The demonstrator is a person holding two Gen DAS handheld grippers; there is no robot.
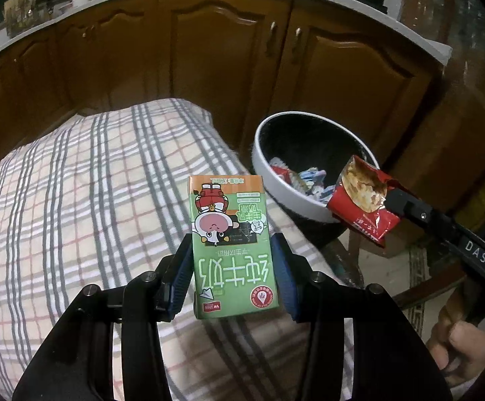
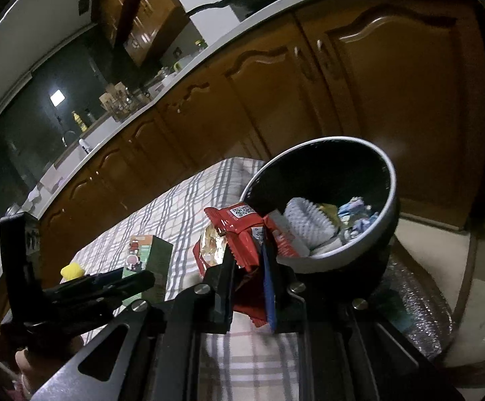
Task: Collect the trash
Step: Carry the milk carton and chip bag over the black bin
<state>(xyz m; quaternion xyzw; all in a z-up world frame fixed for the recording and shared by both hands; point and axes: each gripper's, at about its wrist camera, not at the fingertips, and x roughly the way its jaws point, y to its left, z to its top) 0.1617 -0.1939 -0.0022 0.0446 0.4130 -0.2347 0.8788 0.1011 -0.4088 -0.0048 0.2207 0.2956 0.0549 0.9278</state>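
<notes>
A green milk carton (image 1: 230, 244) stands between the blue pads of my left gripper (image 1: 232, 250), which is shut on it above the checked cloth. My right gripper (image 2: 247, 260) is shut on a torn red snack wrapper (image 2: 234, 237), held near the rim of a round white-rimmed bin (image 2: 326, 254). From the left wrist view the same wrapper (image 1: 364, 200) hangs at the bin's (image 1: 275, 180) right edge, pinched by the right gripper (image 1: 392, 205). The carton (image 2: 148, 260) and the left gripper (image 2: 135, 279) show at the left of the right wrist view. The bin holds several wrappers and papers.
A checked cloth (image 1: 75, 207) covers the table on the left. Brown wooden cabinets (image 1: 229, 53) with a pale counter run behind. A yellow object (image 2: 72, 271) lies on the cloth past the left gripper. A hand (image 1: 466, 341) holds the right gripper's handle at the lower right.
</notes>
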